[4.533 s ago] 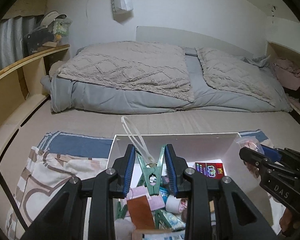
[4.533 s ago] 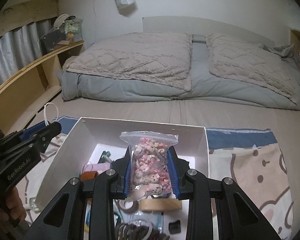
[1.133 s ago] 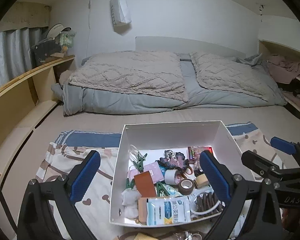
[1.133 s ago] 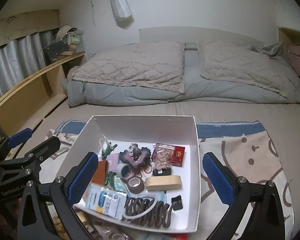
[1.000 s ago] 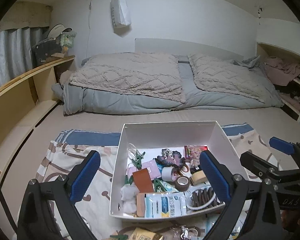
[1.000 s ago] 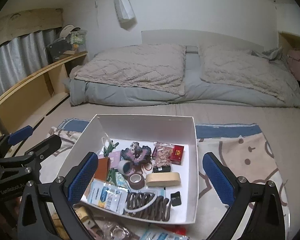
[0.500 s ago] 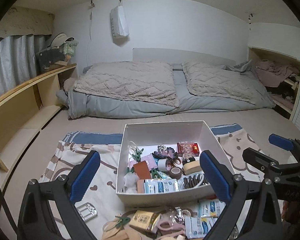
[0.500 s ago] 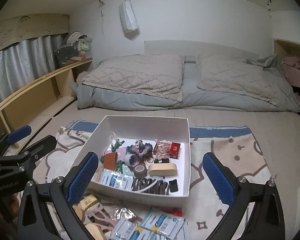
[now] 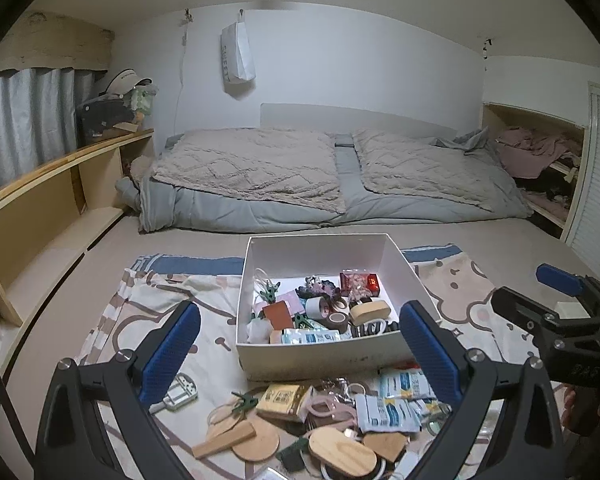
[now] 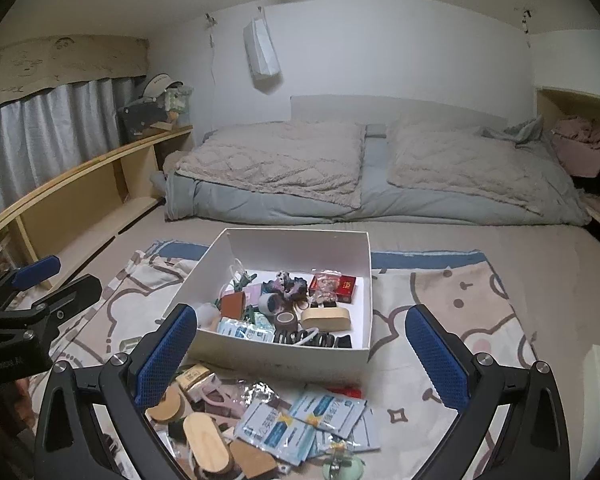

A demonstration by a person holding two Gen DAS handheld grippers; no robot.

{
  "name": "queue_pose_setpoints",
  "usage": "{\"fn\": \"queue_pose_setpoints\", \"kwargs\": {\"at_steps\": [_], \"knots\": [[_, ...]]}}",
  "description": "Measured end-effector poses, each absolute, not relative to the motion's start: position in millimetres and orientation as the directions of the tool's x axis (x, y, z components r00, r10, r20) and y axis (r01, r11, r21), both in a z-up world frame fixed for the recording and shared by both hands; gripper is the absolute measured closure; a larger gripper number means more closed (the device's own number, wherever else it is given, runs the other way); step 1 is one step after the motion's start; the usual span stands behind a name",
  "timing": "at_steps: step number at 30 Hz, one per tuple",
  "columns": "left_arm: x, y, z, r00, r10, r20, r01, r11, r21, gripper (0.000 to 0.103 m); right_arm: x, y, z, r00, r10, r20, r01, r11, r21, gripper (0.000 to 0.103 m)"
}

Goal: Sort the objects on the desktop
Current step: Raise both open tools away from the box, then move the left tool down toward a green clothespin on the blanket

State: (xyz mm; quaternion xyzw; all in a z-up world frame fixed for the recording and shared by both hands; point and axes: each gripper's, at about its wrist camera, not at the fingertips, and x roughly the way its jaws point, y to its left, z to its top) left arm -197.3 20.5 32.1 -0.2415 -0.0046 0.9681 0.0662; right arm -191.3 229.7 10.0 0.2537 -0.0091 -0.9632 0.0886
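Left wrist view first: the left tongs [image 9: 298, 344] hang spread wide and empty above a patterned blanket [image 9: 148, 312] laid on the floor. Straight ahead sits the white box [image 9: 320, 354], already loaded with a red packet, tape rolls, a green clip and a wooden oval. Nearer the camera lies the unsorted heap [image 9: 320, 420]: wooden discs [image 9: 260, 442], a small printed carton [image 9: 284, 398], blue-and-white sachets [image 9: 388, 414] and pinkish loops all overlapping. At the far right edge the right tongs [image 9: 540, 292] show, held by a hand.

Over to the right wrist view: the right tongs [image 10: 300, 354] are just as wide and hold nothing, with the box [image 10: 284, 350] in front and the heap [image 10: 260, 420] below. Sachets [image 10: 300, 420] fan out on top of one another, and a wooden oval [image 10: 206, 442] rests against a darker piece. The left tongs [image 10: 56, 284] sit off to the left, tips apart.

The trouble ahead, I'd say, is that pile. Flat sachets lying on soft cloth give the tips little edge, so a pinch could bunch up blanket or drag two packets together. The loops look tangled among the wooden bits, and lifting one may haul neighbours along or scatter them. And the box is crowded, so a careless drop could land on the near wall and spill back out.
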Motion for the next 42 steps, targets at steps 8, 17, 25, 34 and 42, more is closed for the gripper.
{"fn": "queue_pose_setpoints", "kwargs": {"at_steps": [8, 17, 25, 34, 42], "knots": [[-171.4, 15.5, 30.2, -0.877, 0.122, -0.465, -0.121, -0.992, -0.031, 0.002, -160.8, 231.2, 9.9, -0.866, -0.156, -0.475, 0.157, -0.987, 0.037, 0.0], [-147.3, 6.6, 27.6, -0.878, 0.128, -0.462, -0.12, -0.992, -0.046, 0.002, -135.0, 238.8, 8.9, -0.872, -0.153, -0.466, 0.149, -0.988, 0.046, 0.0], [-133.1, -1.9, 24.7, -0.883, 0.117, -0.454, -0.107, -0.993, -0.048, 0.001, -113.0, 246.1, 3.3, -0.88, -0.139, -0.454, 0.133, -0.99, 0.045, 0.0], [-119.2, -11.7, 28.3, -0.901, 0.078, -0.427, -0.086, -0.996, -0.001, 0.0, -98.4, 242.3, 2.4, -0.883, -0.15, -0.445, 0.156, -0.987, 0.022, 0.0], [-113.0, -27.2, 25.2, -0.904, 0.07, -0.422, -0.087, -0.996, 0.022, 0.0, -98.6, 241.2, 1.1, -0.881, -0.154, -0.447, 0.167, -0.986, 0.011, 0.0]]}}
